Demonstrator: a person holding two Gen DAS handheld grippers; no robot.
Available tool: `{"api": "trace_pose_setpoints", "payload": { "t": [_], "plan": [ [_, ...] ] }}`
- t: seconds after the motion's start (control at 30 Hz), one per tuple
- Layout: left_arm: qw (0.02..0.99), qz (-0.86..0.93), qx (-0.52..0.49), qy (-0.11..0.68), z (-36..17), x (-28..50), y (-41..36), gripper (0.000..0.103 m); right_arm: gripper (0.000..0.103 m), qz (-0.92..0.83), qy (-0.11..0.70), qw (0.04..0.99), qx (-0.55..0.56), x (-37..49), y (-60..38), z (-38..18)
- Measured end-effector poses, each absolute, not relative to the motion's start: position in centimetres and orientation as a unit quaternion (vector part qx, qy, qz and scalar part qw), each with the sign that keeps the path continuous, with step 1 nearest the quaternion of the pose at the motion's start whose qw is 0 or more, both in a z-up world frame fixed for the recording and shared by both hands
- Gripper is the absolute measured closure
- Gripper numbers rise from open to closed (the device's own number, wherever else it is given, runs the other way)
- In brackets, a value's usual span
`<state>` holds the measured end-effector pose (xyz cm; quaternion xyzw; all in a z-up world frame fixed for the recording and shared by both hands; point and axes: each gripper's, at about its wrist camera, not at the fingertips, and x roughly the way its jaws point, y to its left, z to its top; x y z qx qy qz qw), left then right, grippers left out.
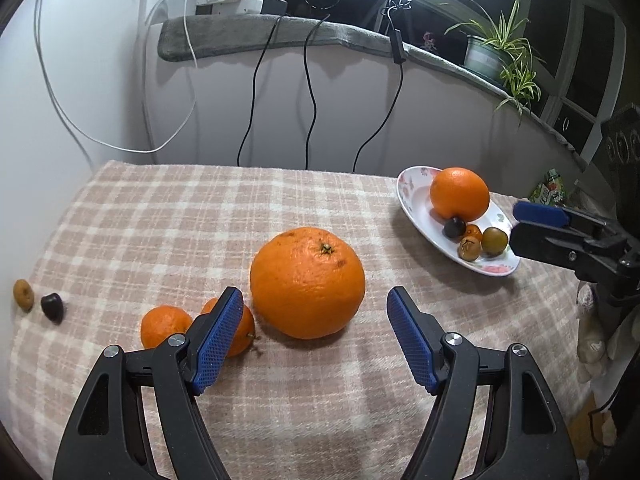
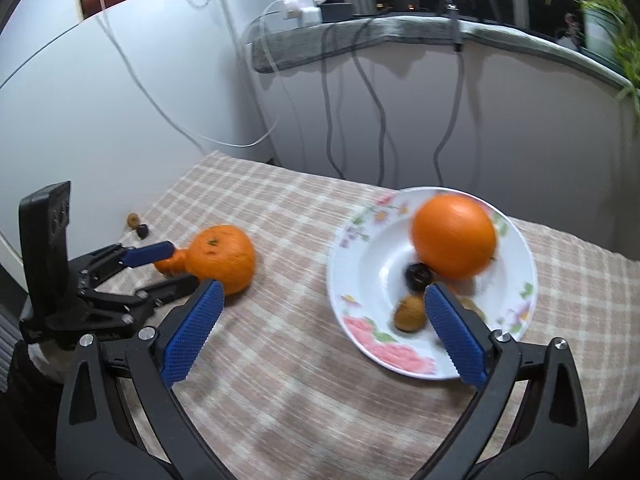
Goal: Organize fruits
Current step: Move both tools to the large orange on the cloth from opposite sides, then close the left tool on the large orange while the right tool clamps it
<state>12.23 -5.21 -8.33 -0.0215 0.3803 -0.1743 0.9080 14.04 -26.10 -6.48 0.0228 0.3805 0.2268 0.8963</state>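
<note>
A big orange (image 1: pixel 307 282) lies on the checked cloth (image 1: pixel 160 220), just ahead of my open left gripper (image 1: pixel 314 292), whose pads stand apart from it on either side. Two mandarins (image 1: pixel 165 326) lie to its left, one half hidden behind the left finger. A flowered white plate (image 1: pixel 416 208) at the right holds another orange (image 1: pixel 459 193) and several small brown and dark fruits. My right gripper (image 2: pixel 323 286) hangs open and empty in front of that plate (image 2: pixel 340 292), its right finger over the near rim. A brown fruit (image 1: pixel 23 295) and a dark fruit (image 1: pixel 52 307) lie at the cloth's far left.
Black and white cables (image 1: pixel 308 92) hang down the wall behind the table. A grey ledge (image 1: pixel 248 36) above carries a power strip and a potted plant (image 1: pixel 496 52). A white wall closes the left side. The cloth drops off at the right edge.
</note>
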Motion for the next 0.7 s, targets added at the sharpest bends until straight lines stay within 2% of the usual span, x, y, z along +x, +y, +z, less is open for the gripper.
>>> {"api": "trace_pose_setpoints", "payload": {
  "t": [0.7],
  "plan": [
    [0.903, -0.191, -0.032, 0.383, -8.9, 13.0, -5.3, 0.028, 0.001, 0.314, 0.432, 0.844, 0.045, 18.7, -18.9, -8.6]
  ]
}}
